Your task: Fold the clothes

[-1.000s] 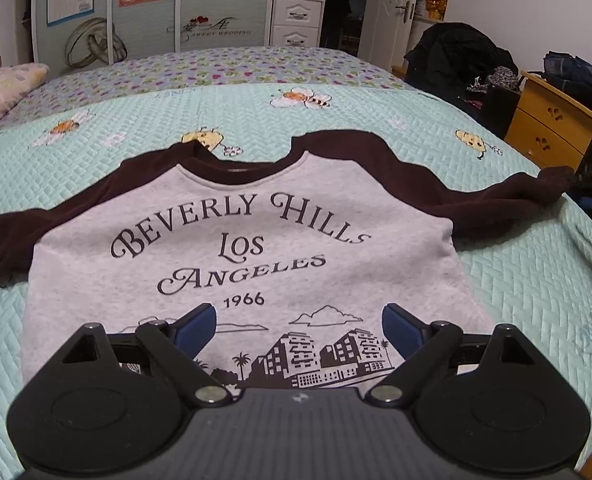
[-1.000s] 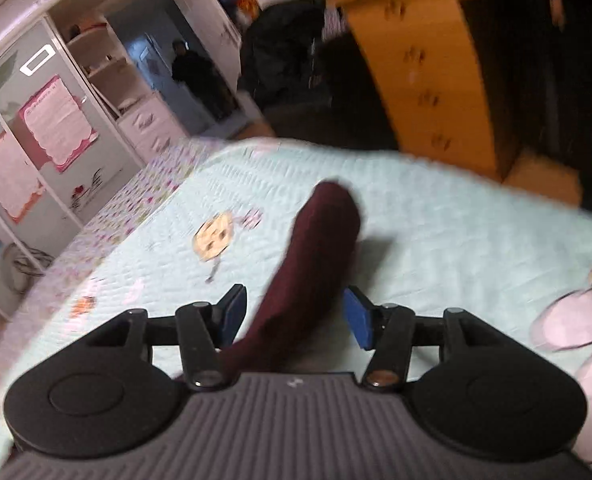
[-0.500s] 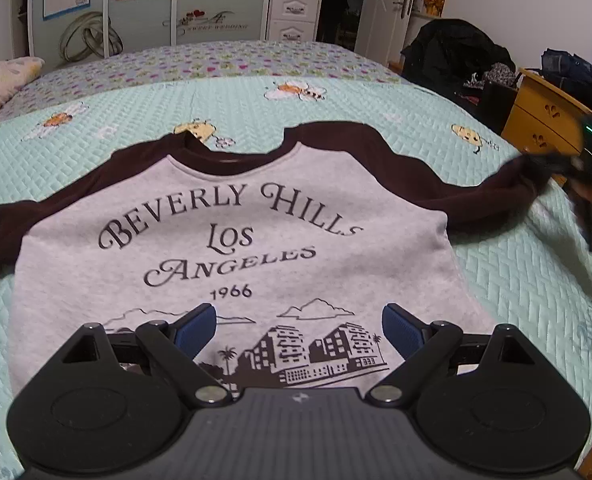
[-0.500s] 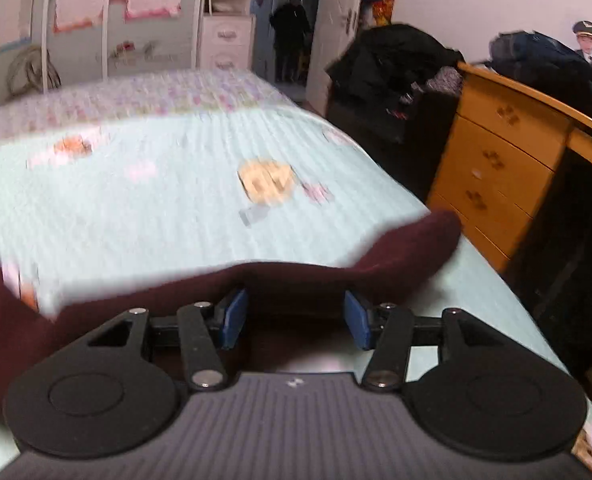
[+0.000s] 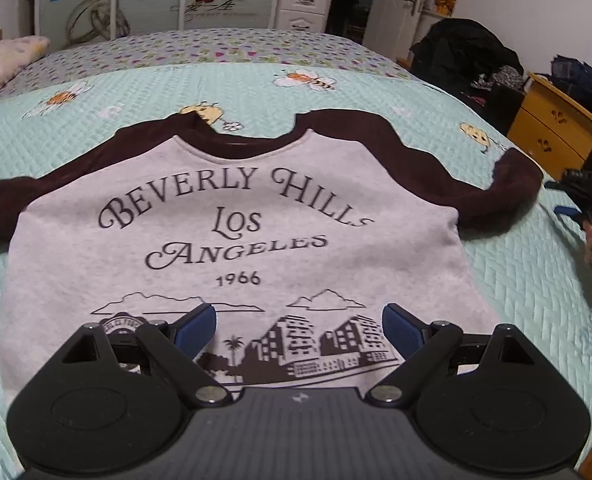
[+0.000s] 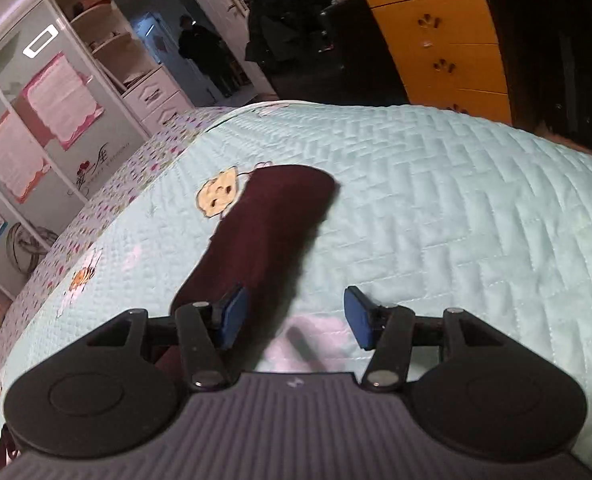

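The left gripper [image 5: 298, 330] hangs with its jaws spread wide and empty over the hem of the grey sweatshirt [image 5: 232, 240], which lies flat, print up, across the middle of the bed [image 5: 536, 300]. Toward the bed's right edge the right gripper [image 6: 292, 316] stands half open with nothing clamped, the dark brown sleeve [image 6: 272, 224] passing its left pad and stretching away over the quilt toward the wooden dresser [image 6: 448, 32].

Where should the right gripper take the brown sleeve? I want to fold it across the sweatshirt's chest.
Grip the brown sleeve at its cuff end, coming from the outer bed edge: it lies flat, stretched outward, its free tip clear on the quilt.
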Demonstrator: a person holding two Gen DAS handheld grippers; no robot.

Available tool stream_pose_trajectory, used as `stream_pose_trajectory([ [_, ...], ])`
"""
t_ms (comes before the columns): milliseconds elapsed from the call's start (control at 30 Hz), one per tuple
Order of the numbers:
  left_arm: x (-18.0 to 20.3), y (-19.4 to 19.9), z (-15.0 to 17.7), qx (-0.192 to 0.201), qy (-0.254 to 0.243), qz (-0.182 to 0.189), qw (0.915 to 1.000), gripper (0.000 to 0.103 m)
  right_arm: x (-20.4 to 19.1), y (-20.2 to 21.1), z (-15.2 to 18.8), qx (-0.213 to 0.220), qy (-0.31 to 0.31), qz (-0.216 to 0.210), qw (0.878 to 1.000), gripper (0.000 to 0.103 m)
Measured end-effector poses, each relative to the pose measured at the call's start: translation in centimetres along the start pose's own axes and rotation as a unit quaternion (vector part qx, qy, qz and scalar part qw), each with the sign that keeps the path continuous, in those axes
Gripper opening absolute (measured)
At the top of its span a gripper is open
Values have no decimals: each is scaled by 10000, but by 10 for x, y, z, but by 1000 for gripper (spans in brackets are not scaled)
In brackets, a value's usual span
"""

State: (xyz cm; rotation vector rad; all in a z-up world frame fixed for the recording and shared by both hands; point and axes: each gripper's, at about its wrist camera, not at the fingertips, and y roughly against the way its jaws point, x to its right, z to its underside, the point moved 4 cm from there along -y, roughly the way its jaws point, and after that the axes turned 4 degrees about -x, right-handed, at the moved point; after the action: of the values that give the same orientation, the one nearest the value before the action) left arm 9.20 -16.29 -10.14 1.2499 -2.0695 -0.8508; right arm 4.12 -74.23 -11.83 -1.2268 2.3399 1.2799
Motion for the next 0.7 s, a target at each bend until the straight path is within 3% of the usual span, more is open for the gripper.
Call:
stream_pose_trajectory([
  [167, 0, 0, -1, 35, 4, -4, 10000, 91, -7, -23, -4, -213, -372, -299, 9986, 56],
  [300, -5, -6, 0, -30, 79, -38, 10000, 91, -21, -44, -1, -242, -236, -86, 9994, 55],
  [333, -6, -7, 1, -46, 83, -46, 9999, 91, -26, -47, 0, -244, -167, 20, 9996, 50],
  [367, -6, -8, 1, -61, 73, -62, 9999, 91, -31, -51, 1, -270, -49, 129, 9995, 33],
  [400, -6, -9, 1, -73, 64, -74, 9999, 91, -35, -53, 2, -294, 82, 215, 9993, 23],
  [500, -6, -7, 1, -58, 64, -73, 9999, 91, -48, -53, 6, -322, 443, 453, 9975, 14],
  [700, 1, 2, -2, 8, -52, -151, 9999, 91, -52, -30, 9, -162, 763, 789, 9938, 10],
])
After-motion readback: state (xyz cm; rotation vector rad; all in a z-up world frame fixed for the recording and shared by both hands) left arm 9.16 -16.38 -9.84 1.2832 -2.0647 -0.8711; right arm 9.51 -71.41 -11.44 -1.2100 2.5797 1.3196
